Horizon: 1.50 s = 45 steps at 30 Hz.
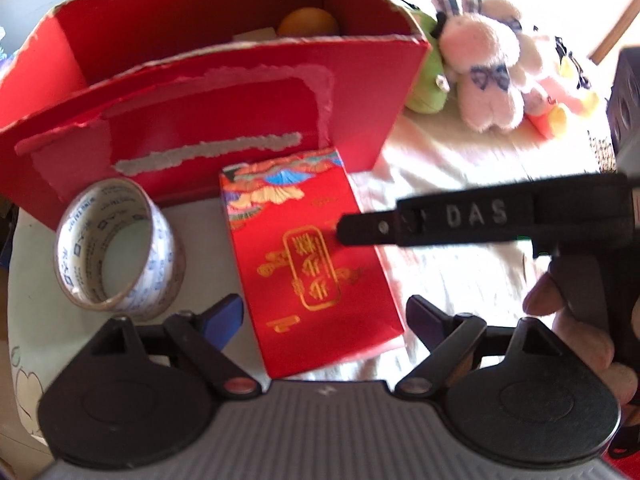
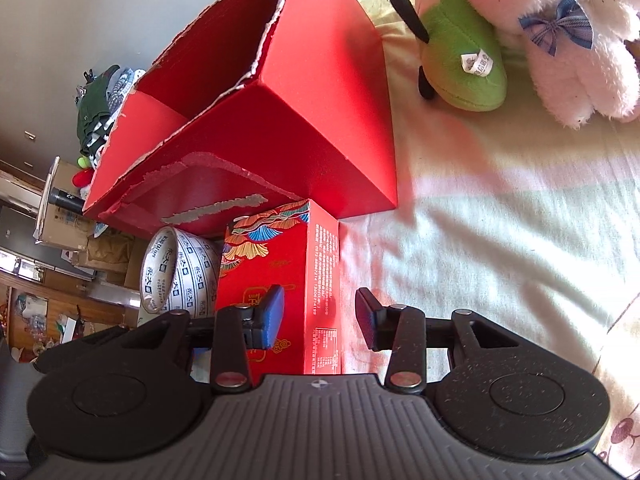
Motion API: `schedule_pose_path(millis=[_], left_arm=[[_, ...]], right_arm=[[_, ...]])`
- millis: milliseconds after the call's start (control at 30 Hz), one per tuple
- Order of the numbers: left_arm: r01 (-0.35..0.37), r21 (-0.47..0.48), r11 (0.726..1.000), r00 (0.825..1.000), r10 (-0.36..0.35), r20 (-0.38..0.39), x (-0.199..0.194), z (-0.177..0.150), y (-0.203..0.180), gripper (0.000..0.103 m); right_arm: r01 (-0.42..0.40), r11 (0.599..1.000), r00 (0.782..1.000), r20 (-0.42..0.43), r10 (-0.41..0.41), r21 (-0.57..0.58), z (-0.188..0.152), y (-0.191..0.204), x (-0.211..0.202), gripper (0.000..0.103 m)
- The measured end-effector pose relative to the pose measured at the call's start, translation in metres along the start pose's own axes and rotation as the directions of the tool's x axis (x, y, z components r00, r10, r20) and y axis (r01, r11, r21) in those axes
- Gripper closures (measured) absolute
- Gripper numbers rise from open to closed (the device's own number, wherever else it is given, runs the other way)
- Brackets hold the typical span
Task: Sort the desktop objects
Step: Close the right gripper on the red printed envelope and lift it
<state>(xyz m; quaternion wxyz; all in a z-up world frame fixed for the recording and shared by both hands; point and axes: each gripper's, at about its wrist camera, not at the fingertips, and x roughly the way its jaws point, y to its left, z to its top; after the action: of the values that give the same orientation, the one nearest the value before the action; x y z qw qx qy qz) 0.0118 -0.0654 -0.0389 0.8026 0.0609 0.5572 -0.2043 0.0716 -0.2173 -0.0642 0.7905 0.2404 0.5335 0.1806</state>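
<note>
Small red gift box (image 1: 316, 264): flat on pale cloth (image 1: 460, 264), just before large torn red carton (image 1: 224, 92). Right gripper (image 2: 320, 318): jaws apart, straddling its edge, not clamped. Left gripper (image 1: 324, 320): fingers spread wide above near end, holding nothing. Tape roll (image 1: 120, 252): on edge, left of box. Orange (image 1: 308, 24): inside carton. Plush toys (image 1: 480, 64): right of carton.

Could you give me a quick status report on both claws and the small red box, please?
Left claw open above small red box. Right claw open, straddling its edge. Tape roll beside it, clear.
</note>
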Motion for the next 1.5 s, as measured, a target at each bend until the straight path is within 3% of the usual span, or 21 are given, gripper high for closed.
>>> schedule_pose_path(millis=[133, 400, 600, 900, 1200, 1500], left_arm=[[-0.012, -0.006, 1.000, 1.000, 0.012, -0.008, 0.007, 0.008, 0.006, 0.014], [0.037, -0.026, 0.999, 0.999, -0.038, -0.019, 0.017, 0.015, 0.013, 0.015], [0.052, -0.021, 0.998, 0.999, -0.052, -0.013, 0.016, 0.014, 0.013, 0.016], [0.104, 0.052, 0.993, 0.994, -0.101, -0.044, 0.020, 0.015, -0.013, 0.017], [0.157, 0.163, 0.974, 0.987, -0.149, -0.059, 0.016, 0.018, -0.053, 0.017], [0.196, 0.274, 0.942, 0.979, -0.202, -0.005, -0.008, 0.031, -0.094, 0.017]], right_arm=[[-0.005, 1.000, 1.000, -0.004, 0.005, 0.002, 0.000, 0.003, 0.003, 0.059], [-0.009, 1.000, 1.000, -0.019, 0.009, 0.002, 0.000, 0.011, 0.014, 0.048], [-0.041, 0.998, 0.998, -0.035, 0.043, 0.044, -0.001, 0.006, 0.015, 0.051], [0.002, 0.997, 1.000, -0.024, -0.001, 0.078, -0.009, -0.008, -0.006, 0.052], [0.048, 0.989, 0.998, 0.041, -0.054, 0.142, -0.023, -0.025, -0.040, 0.052], [0.083, 0.982, 0.980, 0.164, -0.111, 0.168, -0.026, -0.027, -0.087, 0.052]])
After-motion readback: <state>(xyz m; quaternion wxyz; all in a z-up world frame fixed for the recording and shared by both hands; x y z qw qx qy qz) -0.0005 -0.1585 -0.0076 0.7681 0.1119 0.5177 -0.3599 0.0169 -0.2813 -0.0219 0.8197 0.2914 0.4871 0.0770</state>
